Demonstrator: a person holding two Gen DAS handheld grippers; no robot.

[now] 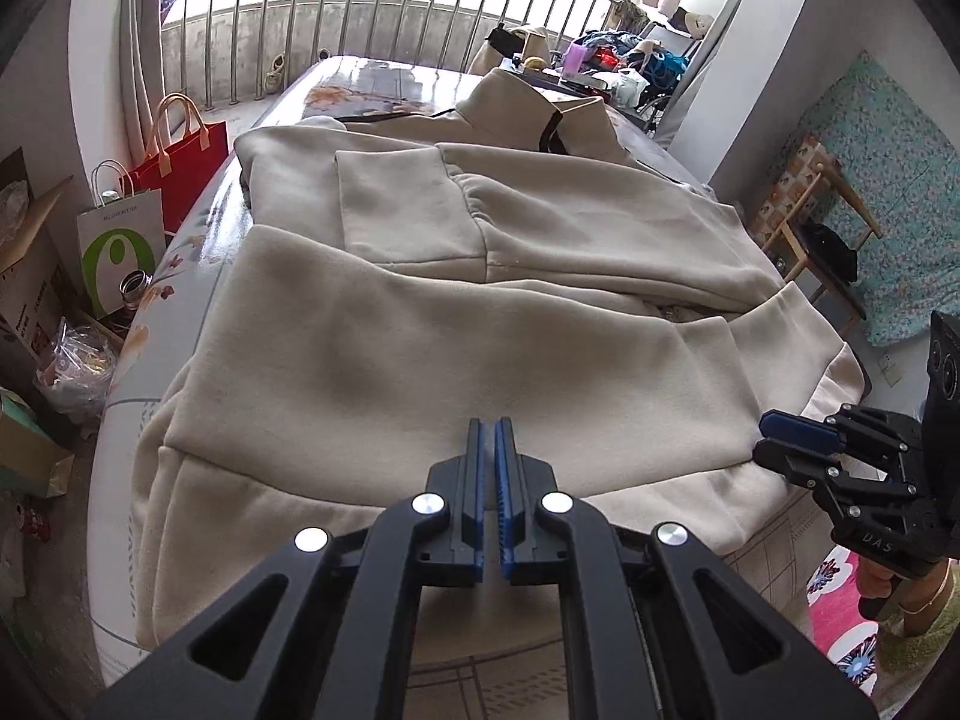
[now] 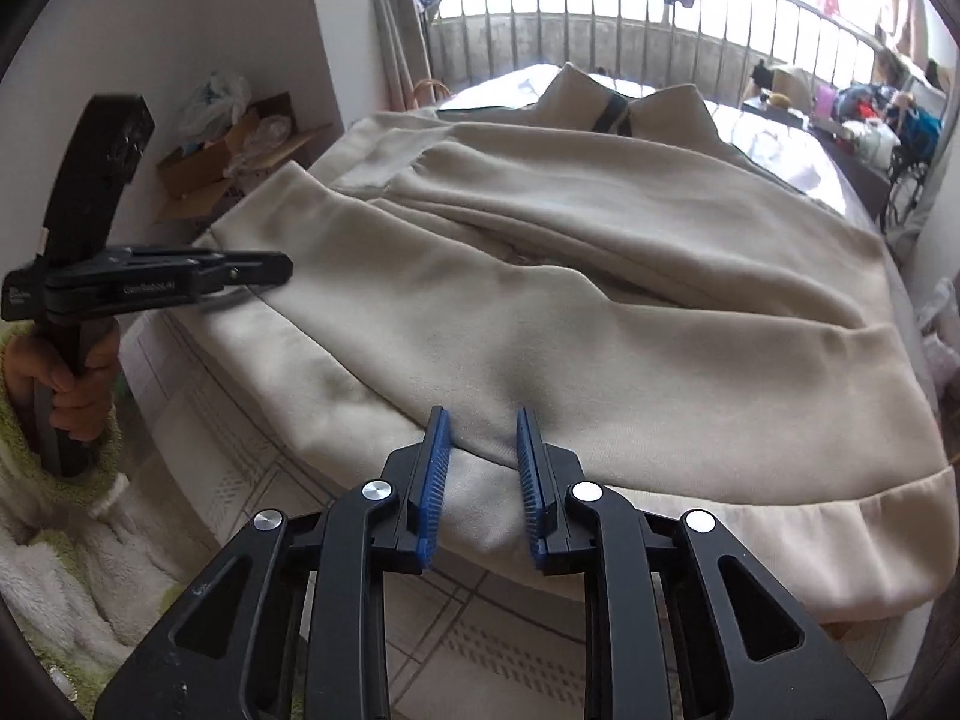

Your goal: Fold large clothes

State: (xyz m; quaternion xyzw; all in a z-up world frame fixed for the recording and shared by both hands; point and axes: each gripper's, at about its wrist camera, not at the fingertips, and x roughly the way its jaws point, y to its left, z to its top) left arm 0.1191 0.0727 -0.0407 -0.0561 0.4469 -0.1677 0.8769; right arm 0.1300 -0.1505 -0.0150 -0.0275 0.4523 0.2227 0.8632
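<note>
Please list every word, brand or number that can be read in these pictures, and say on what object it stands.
"DAS": on the body of the right gripper.
"ALL LIVE BETTER": on the white paper bag, small and uncertain.
Embossed word on the left gripper: too blurred to read.
Print on the cardboard box: too small to read.

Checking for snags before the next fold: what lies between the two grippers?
Only the beige garment: its near hem stretch spans from left gripper to right gripper, with nothing else on it. The right wrist view shows this.
</note>
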